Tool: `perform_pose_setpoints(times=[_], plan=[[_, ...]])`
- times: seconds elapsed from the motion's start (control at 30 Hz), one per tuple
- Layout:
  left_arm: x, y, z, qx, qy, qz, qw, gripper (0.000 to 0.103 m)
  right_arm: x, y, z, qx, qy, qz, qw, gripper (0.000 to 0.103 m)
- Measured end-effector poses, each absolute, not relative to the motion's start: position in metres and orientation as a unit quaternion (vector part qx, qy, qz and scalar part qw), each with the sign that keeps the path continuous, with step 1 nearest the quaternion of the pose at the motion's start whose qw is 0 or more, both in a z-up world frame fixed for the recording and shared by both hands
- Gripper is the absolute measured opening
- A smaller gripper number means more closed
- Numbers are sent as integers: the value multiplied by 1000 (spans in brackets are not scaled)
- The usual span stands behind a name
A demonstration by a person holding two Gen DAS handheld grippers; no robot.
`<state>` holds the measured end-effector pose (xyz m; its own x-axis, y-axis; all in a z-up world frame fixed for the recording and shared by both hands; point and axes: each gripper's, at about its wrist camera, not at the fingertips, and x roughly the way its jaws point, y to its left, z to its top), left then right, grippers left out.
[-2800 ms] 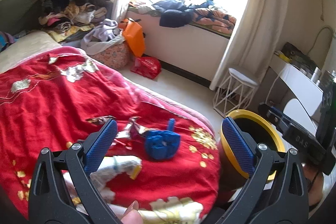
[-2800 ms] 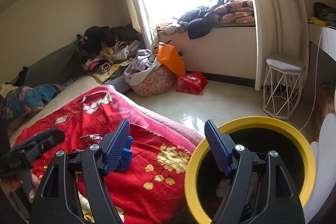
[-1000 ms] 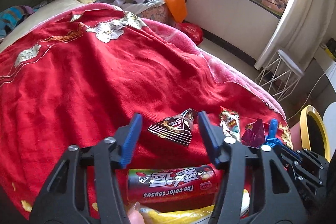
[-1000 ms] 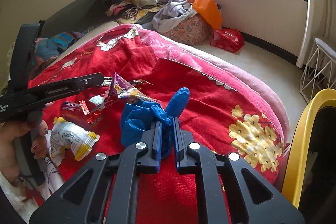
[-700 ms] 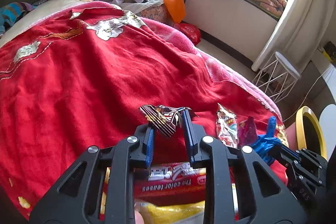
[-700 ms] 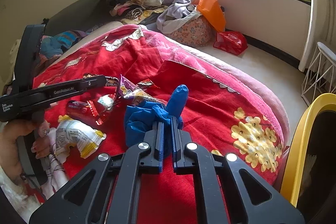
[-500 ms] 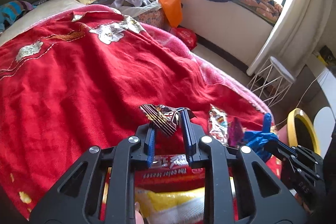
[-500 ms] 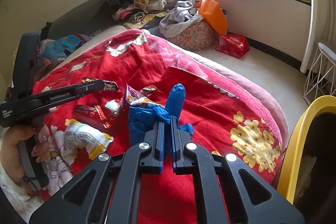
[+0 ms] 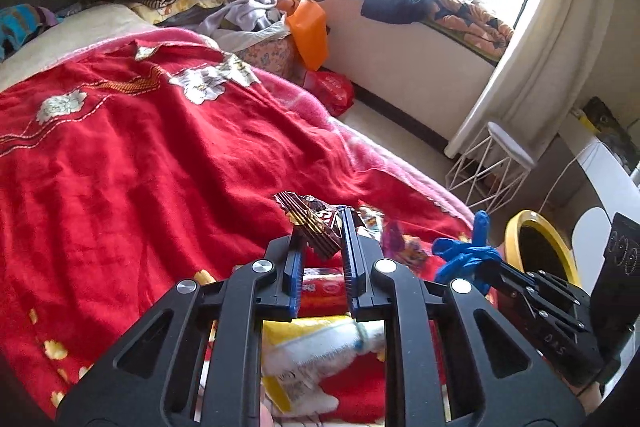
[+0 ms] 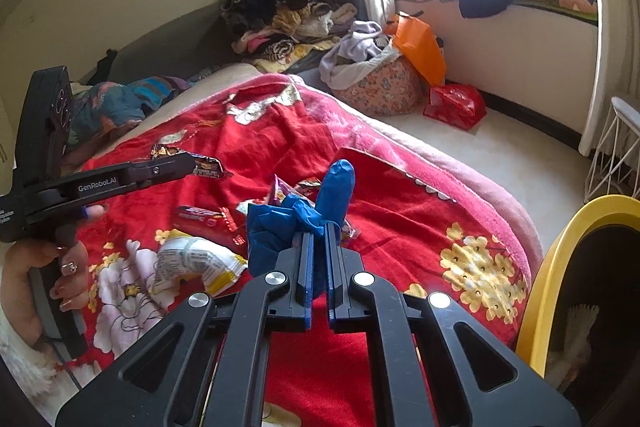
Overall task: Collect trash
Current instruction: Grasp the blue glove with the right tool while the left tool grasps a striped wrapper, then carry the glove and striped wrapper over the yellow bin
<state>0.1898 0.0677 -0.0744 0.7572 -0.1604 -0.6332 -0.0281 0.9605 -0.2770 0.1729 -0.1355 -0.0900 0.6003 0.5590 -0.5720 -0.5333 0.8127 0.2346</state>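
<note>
The left gripper (image 9: 322, 231) is pinching a striped brown wrapper (image 9: 310, 225) above the red bedspread (image 9: 140, 167); the right gripper (image 10: 316, 239) is clamping a blue glove (image 10: 296, 223). Both should keep squeezing firmly while swinging toward the yellow-rimmed bin (image 10: 560, 267).

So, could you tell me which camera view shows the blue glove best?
The right wrist view: the blue glove fills the centre, pinched in the right gripper. The left wrist view shows the blue glove small, near the right edge.
</note>
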Motion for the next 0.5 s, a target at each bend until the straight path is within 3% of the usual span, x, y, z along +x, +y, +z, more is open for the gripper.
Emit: perform_pose_setpoints(times=[0.5], plan=[[168, 41, -53, -121, 329, -76, 933, 11, 154, -160, -64, 22, 284, 297, 911, 5]])
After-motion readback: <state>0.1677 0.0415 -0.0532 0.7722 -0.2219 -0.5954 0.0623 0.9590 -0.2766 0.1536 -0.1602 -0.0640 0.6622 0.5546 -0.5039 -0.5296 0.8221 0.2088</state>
